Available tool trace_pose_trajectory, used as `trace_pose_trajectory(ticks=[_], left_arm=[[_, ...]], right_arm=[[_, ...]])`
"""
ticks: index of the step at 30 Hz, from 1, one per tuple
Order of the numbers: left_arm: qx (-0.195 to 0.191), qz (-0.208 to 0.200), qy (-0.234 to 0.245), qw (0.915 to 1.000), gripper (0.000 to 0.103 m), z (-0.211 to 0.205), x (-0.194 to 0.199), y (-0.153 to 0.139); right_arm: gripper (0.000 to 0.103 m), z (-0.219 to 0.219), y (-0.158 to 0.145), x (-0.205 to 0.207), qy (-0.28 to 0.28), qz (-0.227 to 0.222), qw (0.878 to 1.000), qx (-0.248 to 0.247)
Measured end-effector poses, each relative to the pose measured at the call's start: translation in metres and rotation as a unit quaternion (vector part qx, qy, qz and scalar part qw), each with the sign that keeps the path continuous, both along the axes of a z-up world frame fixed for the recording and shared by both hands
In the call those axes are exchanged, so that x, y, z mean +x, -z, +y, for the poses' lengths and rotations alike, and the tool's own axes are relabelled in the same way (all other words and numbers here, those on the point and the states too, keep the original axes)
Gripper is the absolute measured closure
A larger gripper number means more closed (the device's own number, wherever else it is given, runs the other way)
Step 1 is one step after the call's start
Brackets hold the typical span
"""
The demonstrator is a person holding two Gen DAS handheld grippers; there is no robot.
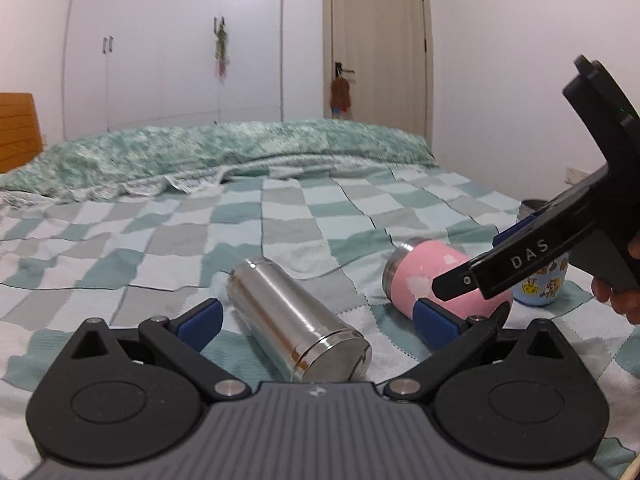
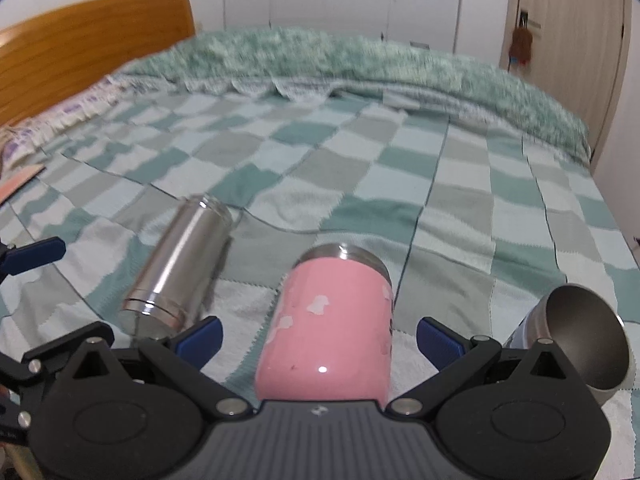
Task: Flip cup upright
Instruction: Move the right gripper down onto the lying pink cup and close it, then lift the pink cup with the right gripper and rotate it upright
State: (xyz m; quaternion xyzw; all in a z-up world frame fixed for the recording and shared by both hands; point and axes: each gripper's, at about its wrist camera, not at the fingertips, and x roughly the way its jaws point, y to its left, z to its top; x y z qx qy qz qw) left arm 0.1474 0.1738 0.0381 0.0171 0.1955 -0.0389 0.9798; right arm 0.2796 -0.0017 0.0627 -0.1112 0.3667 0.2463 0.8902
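Note:
A steel cup (image 1: pixel 298 320) lies on its side on the checked bedspread (image 1: pixel 280 216), its base toward me, between the open fingers of my left gripper (image 1: pixel 318 320). A pink cup (image 2: pixel 332 328) with a steel rim lies on its side between the open fingers of my right gripper (image 2: pixel 318 338), its mouth pointing away. In the left wrist view the pink cup (image 1: pixel 424 272) lies right of the steel cup, with my right gripper (image 1: pixel 480 276) over it. The steel cup (image 2: pixel 180 264) also shows left in the right wrist view. Neither gripper touches a cup.
A small cartoon-printed cup (image 1: pixel 540 284) stands behind the right gripper; in the right wrist view its steel mouth (image 2: pixel 580 340) shows at right. A rumpled green quilt (image 1: pixel 224 152) lies across the bed's far side. A wooden headboard (image 2: pixel 92 44) is at left.

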Motion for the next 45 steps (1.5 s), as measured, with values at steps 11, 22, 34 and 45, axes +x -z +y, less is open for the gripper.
trace_pose_trajectory(ticks=[11, 22, 34, 45], left_arm=[[0.004, 0.025, 0.022, 0.9994, 0.000, 0.005, 0.030, 0.014], [0.005, 0.032, 0.028, 0.9991, 0.000, 0.005, 0.032, 0.018], [0.002, 0.020, 0.022, 0.9995, 0.000, 0.002, 0.001, -0.001], [0.004, 0.012, 0.031, 0.9994, 0.000, -0.006, -0.060, -0.015]], right_arm=[[0.000, 0.009, 0.020, 0.028, 0.026, 0.051, 0.998, -0.028], [0.018, 0.013, 0.039, 0.046, 0.030, 0.112, 0.993, -0.021], [0.018, -0.006, 0.021, 0.014, 0.027, 0.120, 0.992, 0.030], [0.018, -0.024, 0.003, -0.061, 0.036, 0.117, 0.991, 0.059]])
